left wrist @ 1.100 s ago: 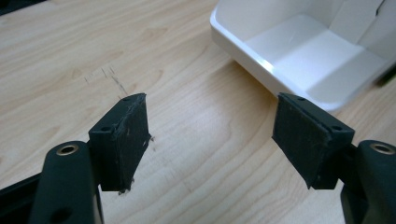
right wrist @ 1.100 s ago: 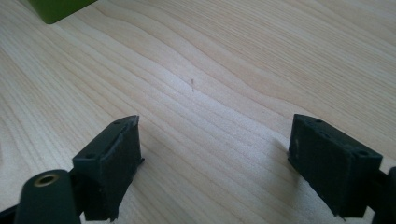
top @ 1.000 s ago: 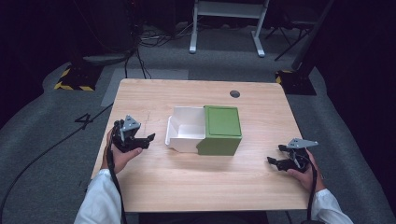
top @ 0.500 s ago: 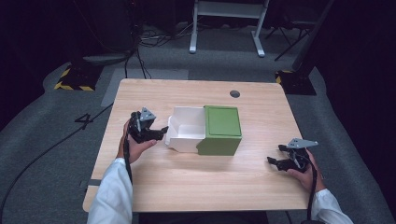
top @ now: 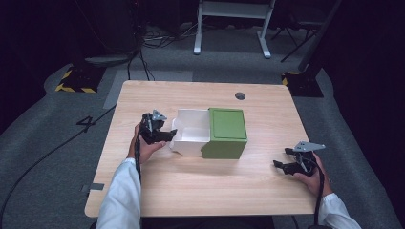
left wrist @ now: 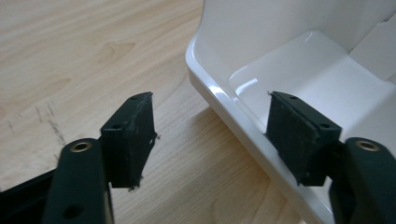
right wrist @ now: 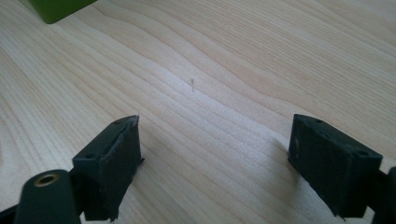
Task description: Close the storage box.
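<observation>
The left claw (left wrist: 210, 135) stands half-wide and its jaws have just been closing, one pad outside and one pad inside the end wall of the white drawer (left wrist: 299, 84). The wall sits between them with a gap on each side, so nothing is gripped yet. In the high view the left claw (top: 168, 135) is at the drawer (top: 191, 133), at its left end, which juts out of the green box (top: 227, 131) near the middle of the worktop (top: 200, 191).

The drawer looks like thin, glossy moulded plastic: light, fairly stiff, and probably slippery under the pads. Its rounded lip gives little to bite on, so the better hold is likely lower on the flat of the end wall, square across it, with enough squeeze to stop sliding but not so much that the wall bows. The box seems light too and may drag along when the drawer is pushed or pulled.

The right claw (right wrist: 215, 168) hangs wide over bare wood with nothing between its jaws; in the high view the right claw (top: 286, 164) rests well apart from the box, near the worktop's right front, free to steady it.
</observation>
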Demonstrator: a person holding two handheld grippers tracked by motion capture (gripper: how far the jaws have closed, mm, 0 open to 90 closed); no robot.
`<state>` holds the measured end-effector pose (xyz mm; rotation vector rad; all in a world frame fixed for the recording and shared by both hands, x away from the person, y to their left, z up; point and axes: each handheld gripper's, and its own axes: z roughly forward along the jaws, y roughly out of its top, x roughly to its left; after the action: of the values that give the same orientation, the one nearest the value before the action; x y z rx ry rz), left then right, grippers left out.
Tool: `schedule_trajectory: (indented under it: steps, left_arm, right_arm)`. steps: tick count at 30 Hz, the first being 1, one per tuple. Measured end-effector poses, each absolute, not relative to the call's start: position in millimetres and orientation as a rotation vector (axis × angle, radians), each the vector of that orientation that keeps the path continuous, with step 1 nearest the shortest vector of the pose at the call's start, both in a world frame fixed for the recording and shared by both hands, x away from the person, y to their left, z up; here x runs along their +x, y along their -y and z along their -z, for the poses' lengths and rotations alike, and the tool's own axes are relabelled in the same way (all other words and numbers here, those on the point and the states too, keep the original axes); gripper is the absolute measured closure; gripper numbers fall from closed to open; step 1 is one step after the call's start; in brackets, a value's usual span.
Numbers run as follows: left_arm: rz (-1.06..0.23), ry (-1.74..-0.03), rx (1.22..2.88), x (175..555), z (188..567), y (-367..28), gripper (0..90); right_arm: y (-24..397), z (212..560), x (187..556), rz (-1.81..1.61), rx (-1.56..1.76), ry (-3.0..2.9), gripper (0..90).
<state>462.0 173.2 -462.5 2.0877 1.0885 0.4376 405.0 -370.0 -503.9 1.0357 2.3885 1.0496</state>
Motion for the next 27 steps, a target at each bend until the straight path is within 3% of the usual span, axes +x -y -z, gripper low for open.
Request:
schedule_trajectory:
  steps: [5,9,27]
  left_arm:
    - [-0.366,-1.090,2.083,464,468,-172,36.1]
    - [-0.325,-1.065,2.122,464,473,-164,49.3]
    - [-0.324,-1.113,2.113,468,477,-143,54.6]
  right_arm:
    - [370,504,405,-1.050,1.035,-2.389,17.1]
    - [370,504,405,-1.049,1.035,-2.389,17.1]
    - [370,504,405,-1.049,1.036,-2.389,17.1]
